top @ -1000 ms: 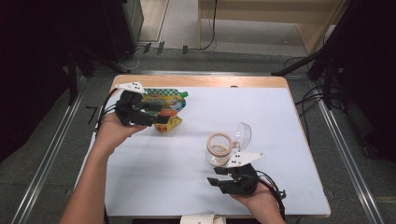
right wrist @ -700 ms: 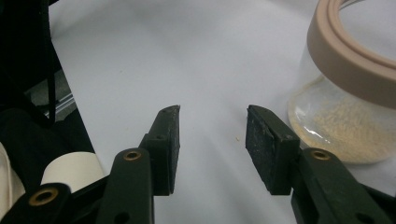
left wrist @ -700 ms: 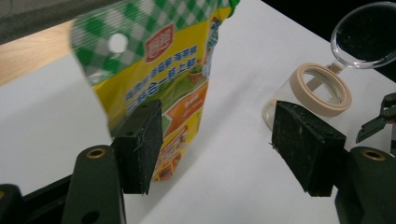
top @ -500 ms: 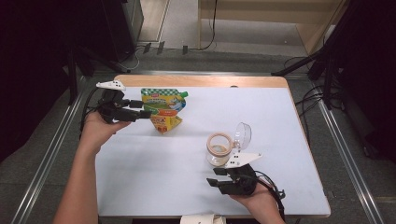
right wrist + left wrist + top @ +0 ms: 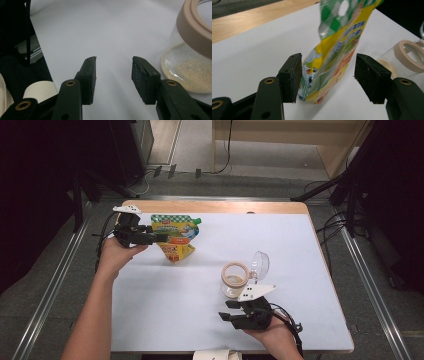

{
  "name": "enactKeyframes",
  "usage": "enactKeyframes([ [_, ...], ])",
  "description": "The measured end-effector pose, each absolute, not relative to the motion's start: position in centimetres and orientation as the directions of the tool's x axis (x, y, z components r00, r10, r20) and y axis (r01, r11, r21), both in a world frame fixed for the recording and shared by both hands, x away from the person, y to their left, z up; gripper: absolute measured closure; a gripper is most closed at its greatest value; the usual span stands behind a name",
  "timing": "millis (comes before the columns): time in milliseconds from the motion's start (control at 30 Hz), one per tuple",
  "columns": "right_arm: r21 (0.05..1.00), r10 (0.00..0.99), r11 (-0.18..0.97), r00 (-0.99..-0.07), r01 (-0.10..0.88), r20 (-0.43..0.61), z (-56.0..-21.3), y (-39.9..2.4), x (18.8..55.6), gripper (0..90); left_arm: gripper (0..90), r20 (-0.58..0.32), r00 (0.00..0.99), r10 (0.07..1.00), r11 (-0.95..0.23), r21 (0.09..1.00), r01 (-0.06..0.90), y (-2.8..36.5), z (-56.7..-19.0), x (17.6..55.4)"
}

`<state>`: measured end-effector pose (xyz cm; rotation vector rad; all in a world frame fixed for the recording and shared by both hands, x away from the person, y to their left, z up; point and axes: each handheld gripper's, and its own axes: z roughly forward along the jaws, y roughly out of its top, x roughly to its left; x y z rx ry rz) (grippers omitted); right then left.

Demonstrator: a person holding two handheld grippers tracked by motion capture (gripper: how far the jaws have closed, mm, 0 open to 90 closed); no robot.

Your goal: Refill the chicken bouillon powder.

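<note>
A glossy plastic stand-up pouch, printed in green-and-white check at the top and yellow and orange lower down, stands upright near the far left of the white table, whose bare wooden edge shows along the far side. The left gripper, matte black with a white plate on top, reaches in level from the left; in the left gripper view the pouch sits between its two rough, blocky pads, the left pad just against the pouch's crinkled lower corner and the right pad standing clear of it, so the jaws are apart and not pressing, having just been closing with the pouch between them. The pouch's top is cut off by the upper edge of that view, and its small print is too blurred to read. Well apart, toward the near right of the table, stands a clear round jar with a beige ring at its mouth and a transparent hinged lid tipped up behind it; pale grainy contents lie in its bottom. The right gripper rests just on the near side of the jar, its jaws moderately apart with nothing but bare tabletop between them; in the right gripper view the jar is cut off at the right edge, and a pale rounded thing at lower left is hard to make out
</note>
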<state>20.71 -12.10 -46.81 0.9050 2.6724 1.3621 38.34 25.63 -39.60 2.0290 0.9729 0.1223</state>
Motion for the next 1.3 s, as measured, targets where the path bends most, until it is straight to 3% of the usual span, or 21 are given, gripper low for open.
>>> enactKeyframes([
  [267,0.750,0.483,0.456,-0.841,0.479,0.243,-46.9,-11.3,20.9,55.8,46.8,-0.245,0.703,0.667,-0.334,0.745,0.577,24.4,-40.3,38.9],
  [500,0.766,0.444,0.471,-0.868,0.438,0.223,-46.5,-8.8,21.4,54.4,62.9,-0.245,0.720,0.649,-0.355,0.740,0.571,22.5,-40.7,39.0],
  [800,0.792,0.415,0.461,-0.886,0.400,0.205,-45.5,-5.7,22.4,53.5,77.1,-0.273,0.716,0.643,-0.342,0.734,0.587,22.1,-41.0,38.7],
  [933,0.797,0.410,0.460,-0.890,0.392,0.201,-45.5,-4.2,23.2,53.4,88.4,-0.264,0.713,0.649,-0.345,0.734,0.585,22.0,-40.8,38.5],
  [1300,0.793,0.432,0.443,-0.875,0.417,0.219,-46.8,-4.3,23.3,53.5,90.0,-0.320,0.708,0.629,-0.374,0.674,0.637,21.4,-39.0,37.2],
])
